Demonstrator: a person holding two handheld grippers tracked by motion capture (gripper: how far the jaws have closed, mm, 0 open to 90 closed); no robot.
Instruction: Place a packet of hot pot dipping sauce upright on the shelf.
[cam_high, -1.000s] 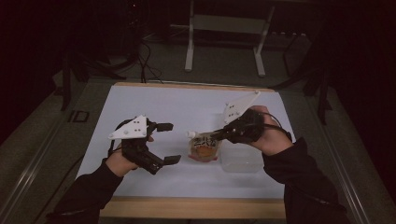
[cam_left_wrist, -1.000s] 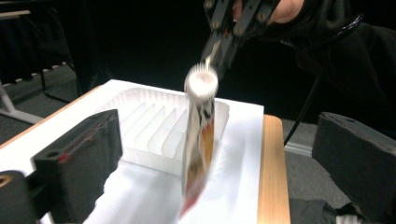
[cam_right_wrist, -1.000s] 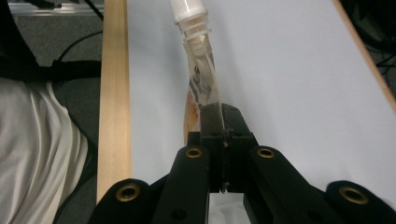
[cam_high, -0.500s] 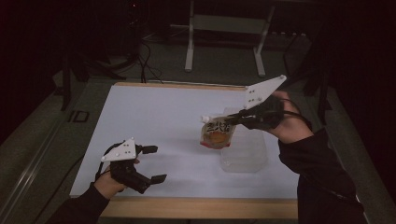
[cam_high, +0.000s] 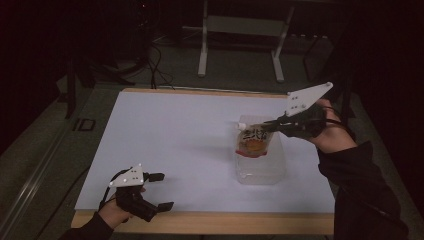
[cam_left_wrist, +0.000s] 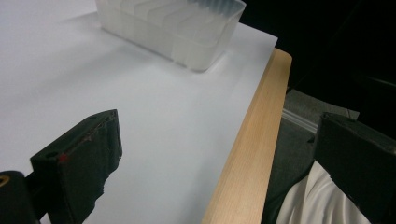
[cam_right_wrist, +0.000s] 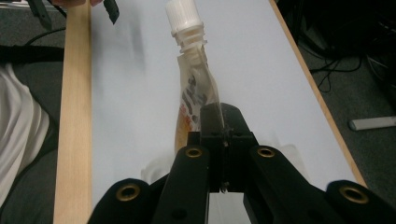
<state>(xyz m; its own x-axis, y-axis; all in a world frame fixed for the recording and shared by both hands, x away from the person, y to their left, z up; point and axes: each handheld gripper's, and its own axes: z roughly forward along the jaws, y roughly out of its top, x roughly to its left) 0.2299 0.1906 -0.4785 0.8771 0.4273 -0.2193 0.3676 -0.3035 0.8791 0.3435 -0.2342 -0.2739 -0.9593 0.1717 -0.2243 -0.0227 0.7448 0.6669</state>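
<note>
The only printing stands on the spouted pouch (cam_high: 253, 141) clamped by its top edge in the right gripper (cam_high: 261, 127): a band of dark characters across the upper face, above an orange picture. The characters are too small and blurred to read in the high view, and smeared and seen edge-on in the right gripper view (cam_right_wrist: 192, 100).

Open tabletop (cam_high: 165, 135) left of container (cam_high: 262, 170)

Black grippers (cam_high: 159, 191), brass-ringed screw holes, white three-cornered plates, dark sleeves (cam_high: 362, 185)
</note>
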